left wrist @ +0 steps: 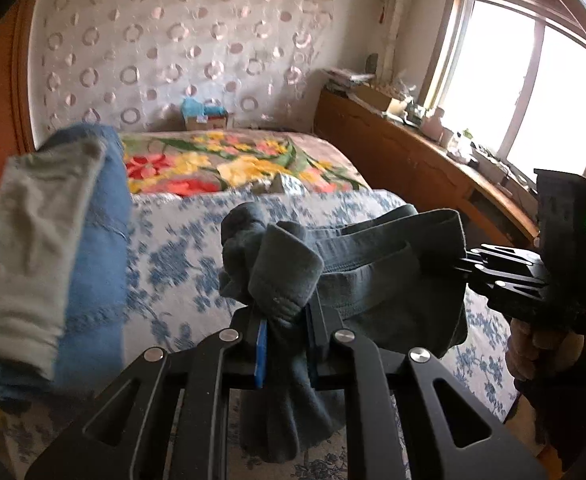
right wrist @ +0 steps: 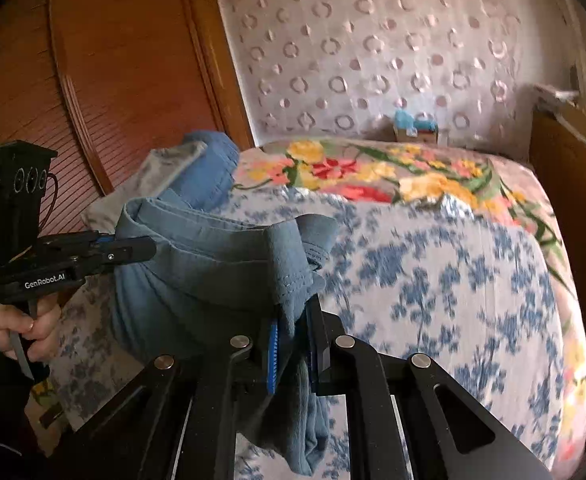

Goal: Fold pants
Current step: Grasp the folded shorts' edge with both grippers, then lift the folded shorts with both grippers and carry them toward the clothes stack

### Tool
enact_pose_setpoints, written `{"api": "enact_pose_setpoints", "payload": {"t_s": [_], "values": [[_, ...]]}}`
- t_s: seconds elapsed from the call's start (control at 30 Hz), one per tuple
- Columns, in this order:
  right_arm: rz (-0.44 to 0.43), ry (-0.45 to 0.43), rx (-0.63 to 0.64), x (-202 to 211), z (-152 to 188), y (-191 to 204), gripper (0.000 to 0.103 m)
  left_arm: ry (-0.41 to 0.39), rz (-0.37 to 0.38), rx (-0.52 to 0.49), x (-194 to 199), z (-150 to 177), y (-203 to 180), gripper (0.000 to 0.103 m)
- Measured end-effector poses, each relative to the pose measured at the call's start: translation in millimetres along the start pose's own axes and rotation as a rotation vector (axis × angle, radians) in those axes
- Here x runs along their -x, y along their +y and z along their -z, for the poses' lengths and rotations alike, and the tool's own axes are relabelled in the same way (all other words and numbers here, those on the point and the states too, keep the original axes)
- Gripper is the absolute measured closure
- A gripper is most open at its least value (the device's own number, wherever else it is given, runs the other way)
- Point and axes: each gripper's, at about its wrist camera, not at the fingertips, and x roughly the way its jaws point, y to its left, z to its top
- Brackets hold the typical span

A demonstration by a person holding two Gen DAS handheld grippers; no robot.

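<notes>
grey-blue pants (left wrist: 373,280), white bedspread (left wrist: 181,248) with blue flowers, floral blanket (left wrist: 213,164), black gripper (left wrist: 285,320).

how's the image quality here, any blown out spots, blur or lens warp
Left wrist view: the window is blown out to white, the grey and blue clothes at left are soft, and the walls bow from fisheye warp. Right wrist view: no glare, but the floral bedspread is smeared by motion blur, while the pants near the lens stay fairly sharp.
</notes>
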Motion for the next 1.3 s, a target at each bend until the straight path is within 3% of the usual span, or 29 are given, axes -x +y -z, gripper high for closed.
{"api": "enact_pose_setpoints", "payload": {"t_s": [0.7,1.3], "values": [[-0.047,-0.099,0.181,-5,-77,47,0.092,-0.139,-0.126,-0.011,66,-35,42,0.087],[-0.132,-0.200,0.360,-84,-125,57,0.092,-0.254,-0.263,0.056,92,-42,95,0.087]]}}
